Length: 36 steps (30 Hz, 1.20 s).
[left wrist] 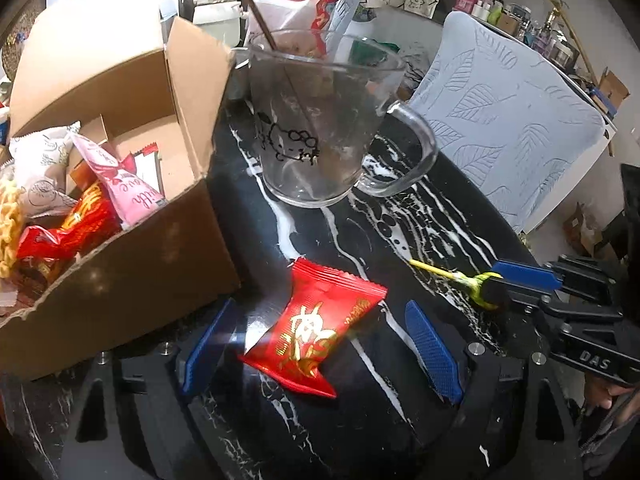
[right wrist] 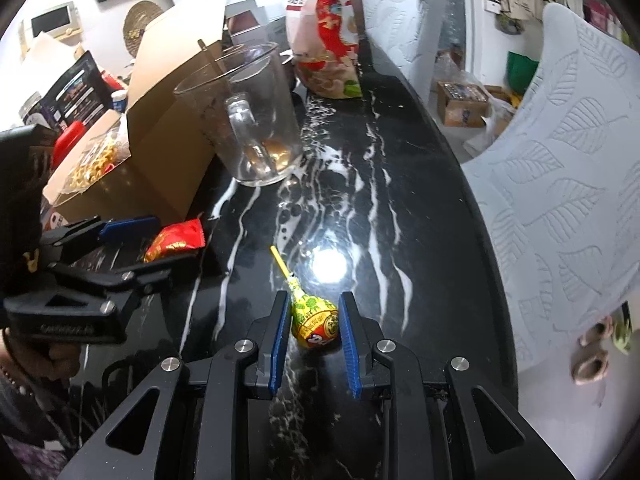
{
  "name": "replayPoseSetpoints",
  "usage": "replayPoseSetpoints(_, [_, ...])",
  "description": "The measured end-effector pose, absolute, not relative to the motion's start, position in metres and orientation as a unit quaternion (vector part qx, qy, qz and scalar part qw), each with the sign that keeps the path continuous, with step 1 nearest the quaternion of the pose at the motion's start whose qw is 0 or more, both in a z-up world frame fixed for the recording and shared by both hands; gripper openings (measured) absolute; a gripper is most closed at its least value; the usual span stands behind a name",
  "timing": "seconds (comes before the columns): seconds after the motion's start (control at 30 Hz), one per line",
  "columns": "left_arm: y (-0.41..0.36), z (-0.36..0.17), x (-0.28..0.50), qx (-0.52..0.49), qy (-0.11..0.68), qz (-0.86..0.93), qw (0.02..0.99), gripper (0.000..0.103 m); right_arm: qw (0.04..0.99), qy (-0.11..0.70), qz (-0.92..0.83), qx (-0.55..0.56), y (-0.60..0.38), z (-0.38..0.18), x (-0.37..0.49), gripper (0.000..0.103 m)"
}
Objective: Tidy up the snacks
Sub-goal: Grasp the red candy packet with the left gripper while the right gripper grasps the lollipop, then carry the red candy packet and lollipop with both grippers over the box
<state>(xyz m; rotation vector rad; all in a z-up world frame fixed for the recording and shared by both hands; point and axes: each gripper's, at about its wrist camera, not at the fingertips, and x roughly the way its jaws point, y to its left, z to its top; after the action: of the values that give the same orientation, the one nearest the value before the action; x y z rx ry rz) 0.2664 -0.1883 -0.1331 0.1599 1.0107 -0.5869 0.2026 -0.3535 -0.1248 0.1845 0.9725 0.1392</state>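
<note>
A red snack packet with gold characters (left wrist: 318, 322) lies on the black marble table between the open blue pads of my left gripper (left wrist: 320, 344); it also shows in the right wrist view (right wrist: 176, 242). A yellow-green lollipop (right wrist: 314, 318) lies on the table, its stick pointing away. My right gripper (right wrist: 314, 342) has its pads on either side of the lollipop's head, close to it or touching. The lollipop also shows in the left wrist view (left wrist: 468, 278). A cardboard box (left wrist: 132, 256) holding several snack packets stands at the left.
A glass mug (left wrist: 320, 128) with a cat drawing and a stick in it stands beyond the packet. A large red-and-white snack bag (right wrist: 324, 28) stands behind it. Chairs with pale leaf-pattern covers (right wrist: 568, 184) stand along the table's right edge.
</note>
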Motion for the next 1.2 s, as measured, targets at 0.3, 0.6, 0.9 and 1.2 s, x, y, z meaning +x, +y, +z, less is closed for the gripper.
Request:
replayPoseSetpoints(0.3, [-0.190, -0.144, 0.261, 0.067, 0.497, -0.286, 0.817, 0.035, 0.876, 0.467, 0.053, 0.106, -0.356, -0.125, 0.189, 0.024])
replayPoseSetpoints(0.6, [-0.194, -0.147, 0.223, 0.060, 0.513, -0.306, 0.800, 0.035, 0.877, 0.460, 0.029, 0.136, -0.358, -0.126, 0.155, 0.024])
replayPoseSetpoints(0.9, [-0.192, -0.148, 0.178, 0.086, 0.513, -0.315, 0.794, 0.035, 0.881, 0.455, -0.003, 0.133, -0.354, -0.125, 0.113, 0.024])
replayPoseSetpoints(1.2, [-0.188, -0.147, 0.174, 0.093, 0.498, -0.318, 0.802, 0.035, 0.878, 0.459, -0.022, 0.133, -0.347, -0.133, 0.105, 0.029])
